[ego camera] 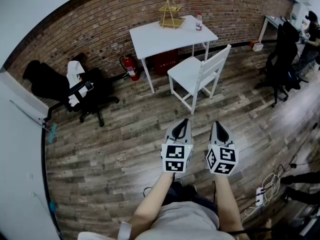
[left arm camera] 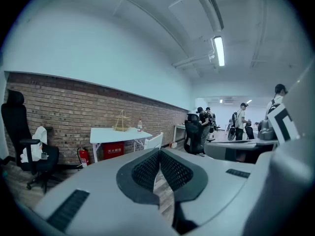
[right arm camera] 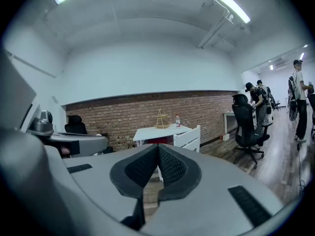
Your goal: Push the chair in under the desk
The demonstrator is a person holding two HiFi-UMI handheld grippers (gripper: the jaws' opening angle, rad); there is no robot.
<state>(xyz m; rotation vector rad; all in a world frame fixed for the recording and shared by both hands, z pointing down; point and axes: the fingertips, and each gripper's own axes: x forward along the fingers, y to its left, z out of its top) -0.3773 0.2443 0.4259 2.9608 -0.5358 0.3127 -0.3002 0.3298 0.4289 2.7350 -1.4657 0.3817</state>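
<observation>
1 white chair (ego camera: 189,72) near desk (ego camera: 167,35); plank floor (ego camera: 112,146), brick wall (ego camera: 97,26)

Matt white chair (ego camera: 197,75), seemingly painted wood; rough brick wall (ego camera: 100,26).

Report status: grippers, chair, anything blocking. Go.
Shut and empty: left hand-held gripper, right hand-held gripper. Ahead, white chair pulled out from desk, untouched. Between, wood floor, no obstacle seen.
</observation>
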